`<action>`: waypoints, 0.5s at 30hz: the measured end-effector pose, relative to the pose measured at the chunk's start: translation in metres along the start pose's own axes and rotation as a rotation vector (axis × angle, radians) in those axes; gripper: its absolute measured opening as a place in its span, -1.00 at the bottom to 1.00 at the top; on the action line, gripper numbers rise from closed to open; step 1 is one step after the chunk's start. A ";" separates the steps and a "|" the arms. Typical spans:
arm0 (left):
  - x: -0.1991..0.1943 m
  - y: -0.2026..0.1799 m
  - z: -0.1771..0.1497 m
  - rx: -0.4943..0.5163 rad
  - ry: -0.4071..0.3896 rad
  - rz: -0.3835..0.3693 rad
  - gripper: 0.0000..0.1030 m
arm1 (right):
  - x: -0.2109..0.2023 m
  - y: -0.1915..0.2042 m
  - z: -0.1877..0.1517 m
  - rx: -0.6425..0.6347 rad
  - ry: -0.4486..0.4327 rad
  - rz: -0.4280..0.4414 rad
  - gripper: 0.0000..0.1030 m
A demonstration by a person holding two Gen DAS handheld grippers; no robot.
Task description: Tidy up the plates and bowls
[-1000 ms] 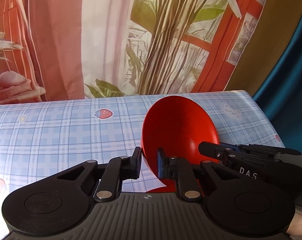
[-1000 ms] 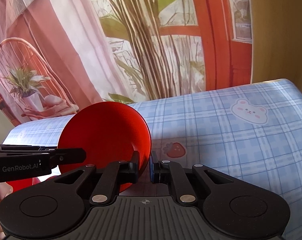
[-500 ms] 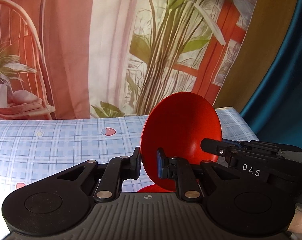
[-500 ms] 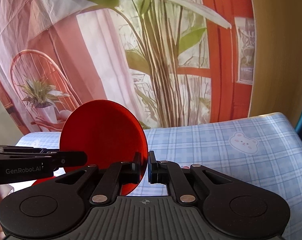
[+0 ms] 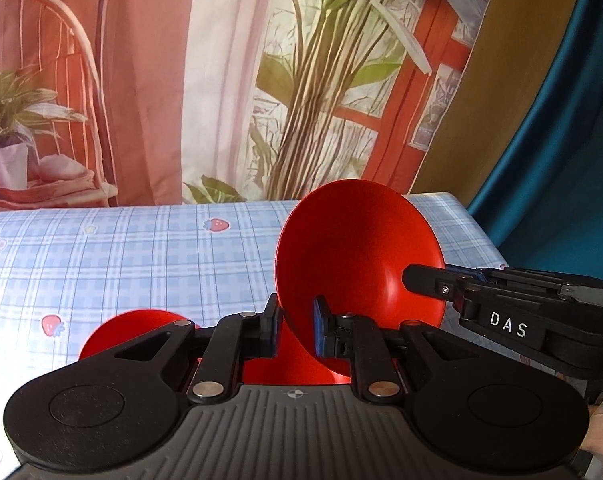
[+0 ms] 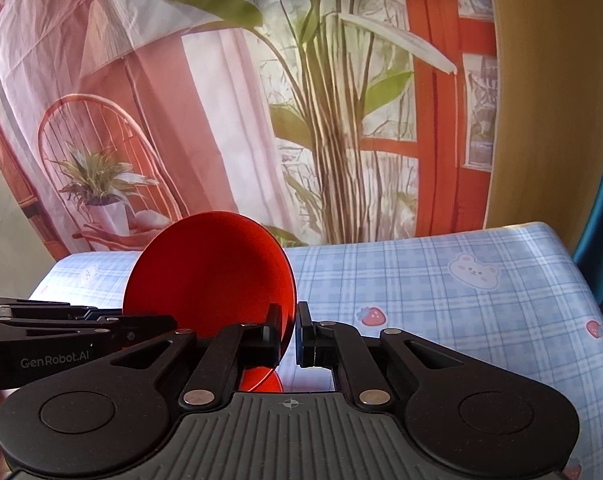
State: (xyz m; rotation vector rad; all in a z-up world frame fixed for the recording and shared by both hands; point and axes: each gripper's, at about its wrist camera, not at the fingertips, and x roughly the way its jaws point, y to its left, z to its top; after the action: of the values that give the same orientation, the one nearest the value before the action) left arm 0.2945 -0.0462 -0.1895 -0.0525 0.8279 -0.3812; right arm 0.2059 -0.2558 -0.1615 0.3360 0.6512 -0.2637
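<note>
Two hand-held tongs hold one red bowl [image 5: 357,256] between them, above a bench [image 5: 141,248] covered in a pale blue checked cloth printed with strawberries and little bears.

In the left wrist view, the left tongs [image 5: 295,330] pinch the bowl's near rim, one finger on each side of the thin wall. The bowl stands tilted on edge, its hollow inside facing right. The right tongs [image 5: 425,280] reach in from the right side, marked with the letters DAS, and their tips sit at the bowl's right rim.

In the right wrist view, the same bowl [image 6: 209,276] stands on edge to the left of centre. The right tongs [image 6: 288,330] are nearly pressed together, with the bowl's rim caught in the narrow gap between their fingers. The left tongs [image 6: 157,326] come in from the left edge and meet the bowl low on its left side.

Beneath the held bowl, a second red dish [image 5: 137,328] lies on the bench, mostly hidden behind the left tongs' body. A sliver of it [image 6: 261,382] also shows under the right tongs.

Behind the bench hangs a printed backdrop [image 5: 301,80] showing tall green plants, a red window frame and a chair.
</note>
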 end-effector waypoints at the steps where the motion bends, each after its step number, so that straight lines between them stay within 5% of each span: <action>1: 0.000 0.001 -0.003 -0.004 0.006 0.000 -0.67 | 0.000 0.001 -0.004 0.002 0.008 0.000 -0.88; 15: 0.003 0.006 -0.020 0.000 0.052 0.002 -0.67 | 0.007 0.006 -0.026 0.003 0.078 -0.006 -0.87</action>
State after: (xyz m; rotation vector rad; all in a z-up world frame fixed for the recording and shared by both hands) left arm 0.2829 -0.0398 -0.2063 -0.0421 0.8788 -0.3822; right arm 0.1988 -0.2414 -0.1844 0.3480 0.7288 -0.2585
